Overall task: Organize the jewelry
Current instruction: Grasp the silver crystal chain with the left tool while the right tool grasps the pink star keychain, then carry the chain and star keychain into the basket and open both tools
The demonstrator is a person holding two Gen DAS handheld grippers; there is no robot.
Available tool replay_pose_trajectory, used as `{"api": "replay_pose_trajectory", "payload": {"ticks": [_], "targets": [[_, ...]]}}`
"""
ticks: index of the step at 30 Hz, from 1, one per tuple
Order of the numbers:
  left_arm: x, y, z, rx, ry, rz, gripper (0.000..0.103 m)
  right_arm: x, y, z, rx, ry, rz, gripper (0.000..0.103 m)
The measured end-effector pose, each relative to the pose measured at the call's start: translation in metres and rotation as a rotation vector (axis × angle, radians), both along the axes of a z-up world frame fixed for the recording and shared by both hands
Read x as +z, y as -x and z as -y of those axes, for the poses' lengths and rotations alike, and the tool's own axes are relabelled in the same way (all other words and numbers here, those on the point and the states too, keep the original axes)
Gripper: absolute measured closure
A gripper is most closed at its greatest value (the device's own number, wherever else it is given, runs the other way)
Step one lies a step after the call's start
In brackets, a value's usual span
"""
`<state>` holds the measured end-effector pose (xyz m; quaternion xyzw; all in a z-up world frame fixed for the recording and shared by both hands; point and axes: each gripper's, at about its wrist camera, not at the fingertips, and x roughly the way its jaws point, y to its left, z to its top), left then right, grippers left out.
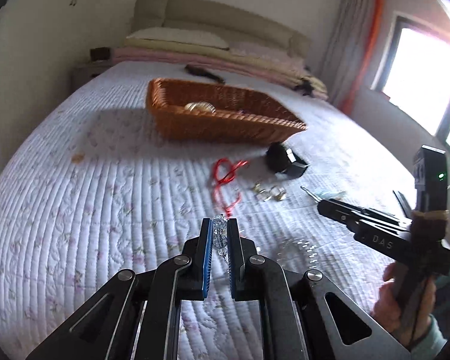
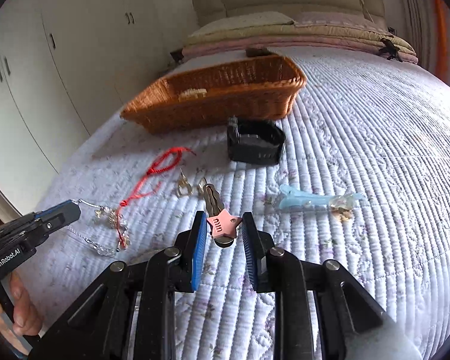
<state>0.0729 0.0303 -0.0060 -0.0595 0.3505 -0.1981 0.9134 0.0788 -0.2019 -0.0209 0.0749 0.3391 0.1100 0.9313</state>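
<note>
My left gripper is shut on a clear crystal bead necklace, whose silver chain trails on the quilt. It also shows at the left of the right wrist view. My right gripper is open, with a pink star hair clip between its fingers on the quilt. It also shows in the left wrist view. A wicker basket holding a pale gold piece stands further up the bed.
On the quilt lie a red cord bracelet, small gold earrings, a black watch and a light blue hair clip. Folded blankets and pillows lie at the headboard. Wardrobes stand left, a window right.
</note>
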Motion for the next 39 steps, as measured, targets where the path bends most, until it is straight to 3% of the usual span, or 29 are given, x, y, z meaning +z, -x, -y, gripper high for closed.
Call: {"api": "replay_pose_trajectory", "payload": {"ticks": [9, 18, 24, 29, 33, 39], "targets": [[0.036, 0.017, -0.009, -0.086, 0.102, 0.078, 0.094, 0.023, 0.024, 0.003, 0.001, -0.017, 0.052, 0.077], [0.088, -0.004, -0.001, -0.095, 0.115, 0.207, 0.094, 0.074, 0.011, -0.004, -0.023, 0.021, 0.154, 0.077], [0.117, -0.055, 0.015, -0.076, 0.110, 0.266, 0.094, 0.115, -0.042, -0.003, -0.064, 0.041, 0.216, 0.077], [0.121, -0.120, 0.027, -0.057, 0.135, 0.256, 0.094, 0.129, -0.110, -0.001, -0.065, 0.052, 0.179, 0.077], [0.103, -0.181, 0.034, -0.018, 0.170, 0.200, 0.094, 0.121, -0.173, 0.000, -0.065, 0.042, 0.094, 0.077], [0.057, -0.239, 0.042, 0.023, 0.157, 0.107, 0.094, 0.077, -0.240, 0.003, -0.082, 0.003, -0.060, 0.077]]}}
